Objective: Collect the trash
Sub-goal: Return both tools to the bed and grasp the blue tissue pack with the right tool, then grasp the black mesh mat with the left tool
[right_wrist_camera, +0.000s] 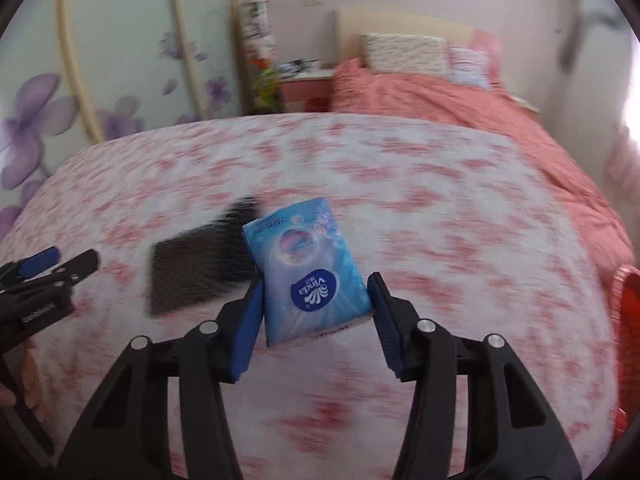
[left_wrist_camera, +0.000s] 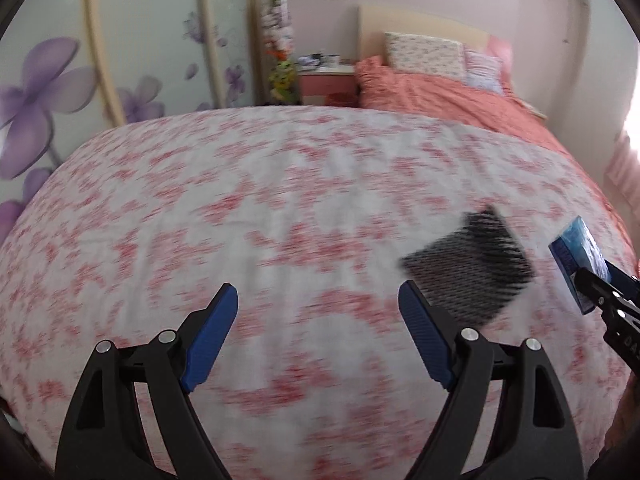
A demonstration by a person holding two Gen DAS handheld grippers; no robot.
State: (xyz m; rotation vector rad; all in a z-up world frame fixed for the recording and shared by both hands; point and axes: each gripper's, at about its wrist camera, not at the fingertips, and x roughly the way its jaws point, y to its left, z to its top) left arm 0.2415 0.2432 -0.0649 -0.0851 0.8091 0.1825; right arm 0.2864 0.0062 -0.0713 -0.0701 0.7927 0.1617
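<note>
The right gripper [right_wrist_camera: 316, 300] pinches, apparently firmly, a blue rectangular plastic tissue pack [right_wrist_camera: 306, 266] above the floral bed [right_wrist_camera: 440, 216]. The left gripper [left_wrist_camera: 318, 312] is spread empty. Next: grab the black mesh square [left_wrist_camera: 470, 264].

Both wrist views tilt down, sharing the bed [left_wrist_camera: 280, 200] (close).

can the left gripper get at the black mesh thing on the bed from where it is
Probably yes: the left gripper is open and empty, the black mesh piece lies just past its right finger, nothing between.
</note>
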